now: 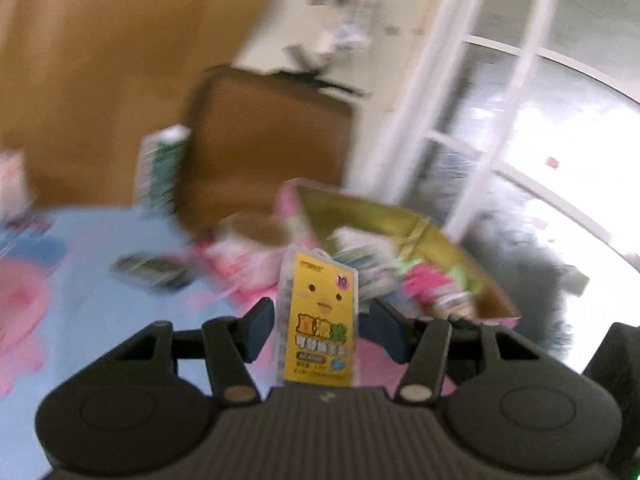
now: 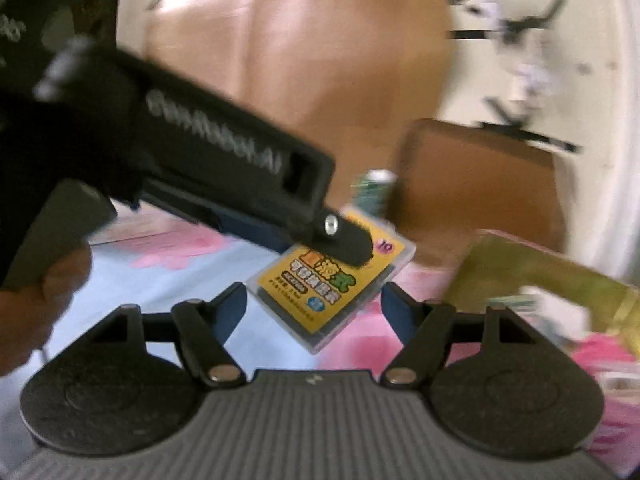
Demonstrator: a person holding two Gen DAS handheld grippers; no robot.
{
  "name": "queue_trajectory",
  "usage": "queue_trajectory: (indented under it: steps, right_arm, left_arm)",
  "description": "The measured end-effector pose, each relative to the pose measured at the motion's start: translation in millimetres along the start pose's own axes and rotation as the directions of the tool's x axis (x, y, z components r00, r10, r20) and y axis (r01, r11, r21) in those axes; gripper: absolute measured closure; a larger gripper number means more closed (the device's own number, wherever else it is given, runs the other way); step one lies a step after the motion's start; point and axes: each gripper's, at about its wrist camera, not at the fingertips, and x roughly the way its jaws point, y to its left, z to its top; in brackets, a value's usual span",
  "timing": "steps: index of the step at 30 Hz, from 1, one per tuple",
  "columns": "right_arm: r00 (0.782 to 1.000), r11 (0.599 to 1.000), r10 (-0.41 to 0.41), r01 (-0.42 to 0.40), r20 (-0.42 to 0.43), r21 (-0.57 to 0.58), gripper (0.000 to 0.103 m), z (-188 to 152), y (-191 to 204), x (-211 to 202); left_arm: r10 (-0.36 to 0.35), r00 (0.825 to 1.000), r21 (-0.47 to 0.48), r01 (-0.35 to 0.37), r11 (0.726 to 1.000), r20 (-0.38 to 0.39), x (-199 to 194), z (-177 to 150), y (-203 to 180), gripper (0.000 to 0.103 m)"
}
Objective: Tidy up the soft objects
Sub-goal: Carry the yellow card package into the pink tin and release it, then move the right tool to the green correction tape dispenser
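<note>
A flat yellow packet (image 1: 320, 320) with a cartoon face, in a clear plastic sleeve, stands upright between the pads of my left gripper (image 1: 318, 316), which is shut on it. In the right wrist view the same packet (image 2: 320, 292) hangs tilted above the sheet, with the left gripper's black finger (image 2: 352, 246) lying across its top. My right gripper (image 2: 314, 300) is open just short of the packet, and its pads do not touch it. An open box (image 1: 400, 232) with a gold-green lining holds pink and green soft packs.
A blue sheet with pink shapes (image 1: 80, 248) covers the surface. On it lie a dark packet (image 1: 152, 270) and pink packs (image 1: 240, 260); a green-white pack (image 1: 160, 168) stands against a brown board (image 1: 260, 152). A person's hand (image 2: 40, 292) grips the left handle. The box (image 2: 540, 276) is at right.
</note>
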Motion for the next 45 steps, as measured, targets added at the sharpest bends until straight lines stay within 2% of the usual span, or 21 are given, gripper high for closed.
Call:
queue_trajectory:
  steps: [2, 3, 5, 6, 9, 11, 12, 16, 20, 23, 26, 29, 31, 32, 33, 35, 37, 41, 43, 44, 45]
  right_arm:
    - [0.998, 0.997, -0.067, 0.068, -0.014, 0.042, 0.033, -2, -29, -3]
    - [0.995, 0.993, -0.098, 0.1, -0.026, 0.07, 0.045, -3, -45, -4]
    - [0.991, 0.983, -0.131, 0.135, -0.04, 0.124, 0.048, -6, -73, -5]
    - [0.982, 0.973, -0.181, 0.186, -0.049, 0.136, 0.048, -7, -86, -2]
    - [0.917, 0.911, -0.388, 0.397, -0.09, 0.117, 0.047, -14, -112, 14]
    - [0.892, 0.877, -0.422, 0.446, -0.161, 0.176, 0.046, -20, -135, 22]
    - [0.891, 0.868, -0.421, 0.45, -0.17, 0.209, 0.046, -23, -142, 22]
    - [0.903, 0.856, -0.409, 0.43, -0.134, 0.286, 0.046, -31, -145, 10]
    - [0.926, 0.878, -0.371, 0.374, -0.069, 0.299, 0.046, -30, -126, 0]
    - [0.955, 0.915, -0.296, 0.286, -0.007, 0.284, 0.046, -19, -106, 1]
    - [0.985, 0.953, -0.17, 0.159, 0.023, 0.259, 0.046, -4, -80, 10]
    - [1.0, 0.976, -0.02, 0.021, -0.006, 0.218, 0.045, 7, -43, 39]
    - [0.997, 0.984, 0.057, -0.049, -0.042, 0.172, 0.045, 14, -15, 66]
    - [0.995, 0.987, 0.084, -0.075, -0.057, 0.143, 0.042, 17, -4, 83]
    - [0.993, 0.989, 0.093, -0.084, -0.074, 0.118, 0.037, 21, 4, 100]
    - [0.99, 0.994, 0.074, -0.065, -0.117, 0.084, 0.031, 28, 12, 140]
    - [0.986, 0.999, 0.031, -0.024, -0.167, 0.042, 0.029, 36, 14, 181]
    - [0.952, 0.999, -0.015, 0.003, -0.307, -0.04, 0.026, 38, 11, 246]
    - [0.945, 1.0, 0.017, -0.02, -0.325, -0.006, 0.03, 34, 6, 250]
    - [0.939, 0.998, 0.053, -0.039, -0.338, 0.05, 0.04, 34, 1, 249]
    - [0.933, 0.993, 0.083, -0.048, -0.349, 0.106, 0.044, 33, -3, 245]
  left_arm:
    - [-0.056, 0.998, 0.049, 0.056, 0.997, -0.002, 21, 12, -23, 0.05]
    - [-0.079, 0.997, 0.078, 0.079, 0.994, -0.004, 32, 17, -37, 0.047]
    - [-0.094, 0.996, 0.135, 0.094, 0.986, -0.009, 55, 24, -61, 0.046]
    - [-0.096, 0.995, 0.156, 0.1, 0.983, -0.033, 71, 26, -72, 0.042]
    - [-0.026, 0.997, 0.163, 0.037, 0.986, -0.071, 105, 24, -80, 0.041]
    - [0.026, 0.996, 0.142, -0.013, 0.99, -0.09, 115, 19, -75, 0.041]
    - [0.038, 0.995, 0.122, -0.026, 0.992, -0.094, 115, 16, -69, 0.041]
    - [0.057, 0.996, 0.085, -0.052, 0.995, -0.061, 90, 7, -40, 0.035]
    - [0.101, 0.995, 0.053, -0.1, 0.994, -0.016, 47, -5, -5, 0.033]
    - [0.207, 0.978, 0.024, -0.207, 0.978, -0.003, 15, -21, 33, 0.033]
    - [0.329, 0.944, -0.044, -0.329, 0.943, -0.01, -13, -33, 78, 0.033]
    - [0.507, 0.862, -0.08, -0.506, 0.859, -0.016, -40, -49, 120, 0.033]
    - [0.552, 0.834, -0.122, -0.55, 0.826, -0.02, -49, -59, 139, 0.034]
    - [0.539, 0.841, -0.181, -0.537, 0.824, -0.042, -55, -63, 151, 0.036]
    - [0.493, 0.87, -0.248, -0.482, 0.84, -0.023, -63, -64, 161, 0.035]
    - [0.495, 0.868, -0.28, -0.47, 0.837, 0.023, -70, -64, 163, 0.032]
    - [0.485, 0.874, -0.256, -0.462, 0.849, 0.03, -69, -65, 160, 0.032]
    - [0.485, 0.873, -0.167, -0.471, 0.866, 0.052, -64, -66, 145, 0.032]
    - [0.487, 0.871, -0.148, -0.475, 0.867, 0.058, -63, -66, 140, 0.03]
    - [0.486, 0.872, -0.147, -0.474, 0.868, 0.058, -63, -66, 140, 0.029]
    - [0.483, 0.873, -0.152, -0.471, 0.869, 0.058, -64, -66, 141, 0.027]
